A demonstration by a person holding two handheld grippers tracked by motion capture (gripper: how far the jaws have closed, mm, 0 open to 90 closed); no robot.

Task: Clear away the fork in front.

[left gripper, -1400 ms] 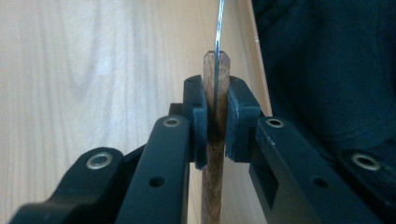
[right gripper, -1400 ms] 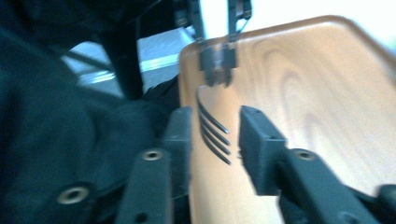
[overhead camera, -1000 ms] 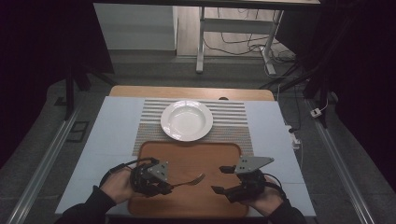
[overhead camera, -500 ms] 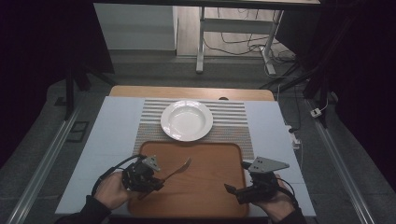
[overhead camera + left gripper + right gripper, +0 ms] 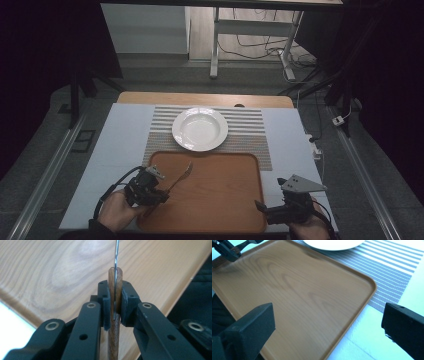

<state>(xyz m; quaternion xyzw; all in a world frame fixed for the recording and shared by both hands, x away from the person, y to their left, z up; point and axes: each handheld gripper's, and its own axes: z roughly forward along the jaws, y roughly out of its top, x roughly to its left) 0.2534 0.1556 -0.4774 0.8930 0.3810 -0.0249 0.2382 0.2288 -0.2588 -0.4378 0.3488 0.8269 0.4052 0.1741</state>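
Observation:
A fork with a wooden handle and a thin metal neck is clamped in my left gripper, which is shut on the handle. It is held over the near left part of the wooden tray, tines pointing toward the white plate. In the left gripper view the jaws squeeze the handle from both sides above the tray. My right gripper sits at the tray's near right corner, open with nothing between its jaws. The right gripper faces across the tray.
The plate stands on a grey striped placemat behind the tray, all on a pale blue table top. The right gripper view catches the plate's edge, the placemat and the left gripper far off.
The left gripper has carried the fork left, toward the tray's near left corner. The right gripper has drawn back rightward and nearer, to the tray's near right corner.

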